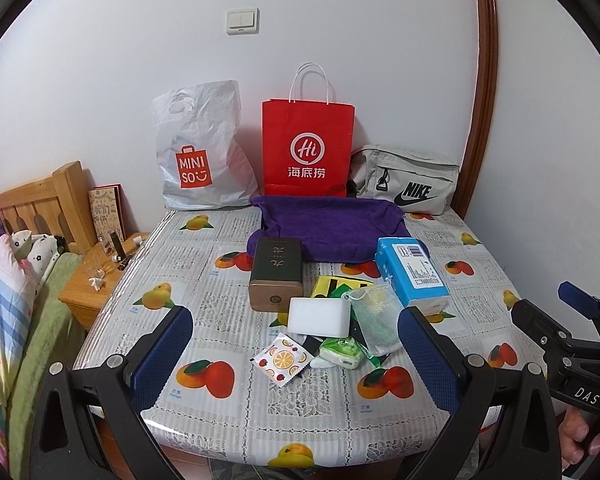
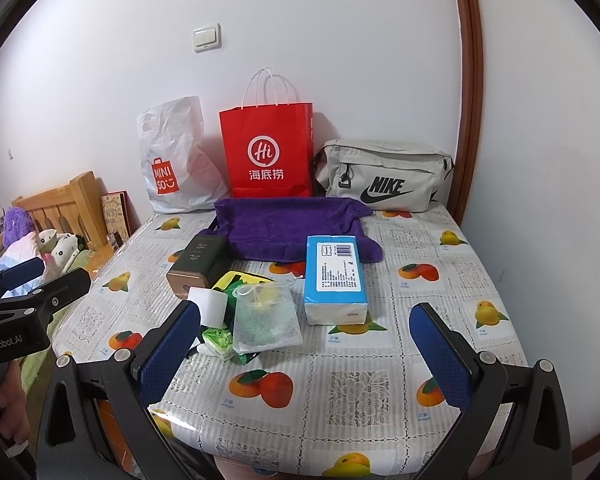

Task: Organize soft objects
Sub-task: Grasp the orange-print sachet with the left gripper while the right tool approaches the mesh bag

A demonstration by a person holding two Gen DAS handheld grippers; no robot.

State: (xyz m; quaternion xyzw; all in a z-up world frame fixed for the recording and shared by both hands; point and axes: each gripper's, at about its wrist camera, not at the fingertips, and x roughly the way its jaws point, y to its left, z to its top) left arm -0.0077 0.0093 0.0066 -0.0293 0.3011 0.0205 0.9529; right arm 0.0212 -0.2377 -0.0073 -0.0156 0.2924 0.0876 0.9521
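Left wrist view: the left gripper (image 1: pixel 296 346) is held above the near edge of the table (image 1: pixel 480 312), jaws wide apart with nothing between them.
Right wrist view: the right gripper (image 2: pixel 304 338) hangs over the same near edge, jaws also spread wide and holding nothing.
Soft pile: a white sponge (image 1: pixel 319 317), a mesh pouch (image 1: pixel 376 316), a green tissue pack (image 1: pixel 340 353) and a fruit-print sachet (image 1: pixel 282 360) lie heaped together at the table's middle, touching one another.
Under the pile: a yellow and green packet (image 1: pixel 332 286) shows only at its far end; the rest is covered by the sponge and pouch.
Mesh pouch contents: something green and yellow inside, too blurred by the netting to name.
Purple towel (image 1: pixel 328 228): spread flat toward the back of the table, its far edge touching the red paper bag (image 1: pixel 306 148).
Blue tissue pack (image 1: pixel 412 272): lies just right of the pile, one corner over the towel.
Dark box (image 1: pixel 276 274): stands just left of the pile, its far end against the towel.
Back row: white plastic bag (image 1: pixel 202 152), red paper bag and grey pouch (image 1: pixel 408 180) lean on the wall.
Blocked: in the right wrist view its left finger (image 2: pixel 170 354) hides the sachet and part of the sponge.
Cut off: the bed (image 1: pixel 4 304) at left runs out of frame.
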